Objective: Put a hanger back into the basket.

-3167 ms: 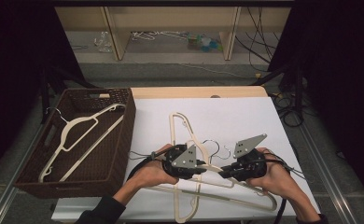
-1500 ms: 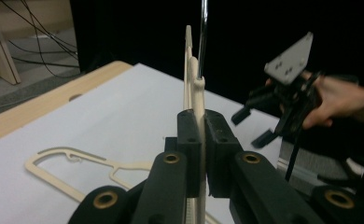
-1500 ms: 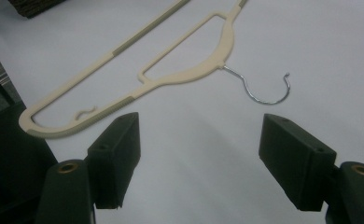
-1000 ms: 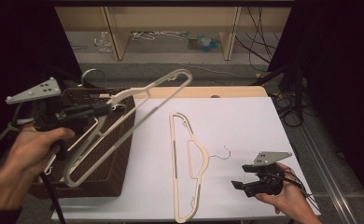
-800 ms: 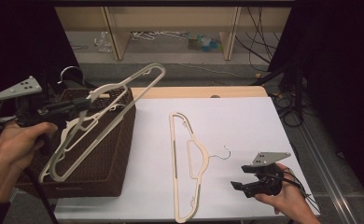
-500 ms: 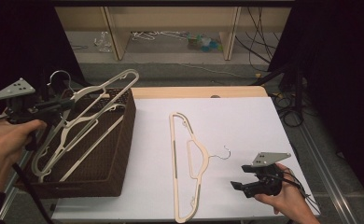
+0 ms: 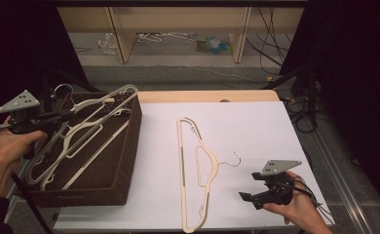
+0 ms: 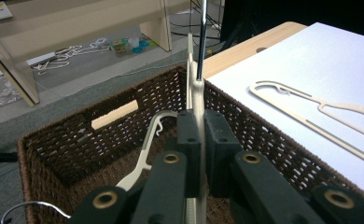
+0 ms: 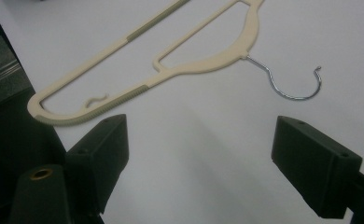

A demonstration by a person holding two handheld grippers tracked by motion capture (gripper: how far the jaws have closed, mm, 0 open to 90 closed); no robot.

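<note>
one hanger point(image 8: 196, 98) edge-on in left tongs point(image 8: 197, 135), hook cut off, basket point(image 8: 283, 140) below

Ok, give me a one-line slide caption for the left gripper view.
Left gripper shut on a cream plastic hanger, holding it over the brown wicker basket.

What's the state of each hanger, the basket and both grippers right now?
Left gripper: fingers shut on held hanger.
Held hanger: tilted, over the basket, partly above its rim.
Second hanger: lying inside the basket.
Basket: upright, open-topped, at the table's left.
Table hanger: flat on the white sheet, hook toward the right gripper.
Right gripper: open, empty, short of the table hanger.
</note>
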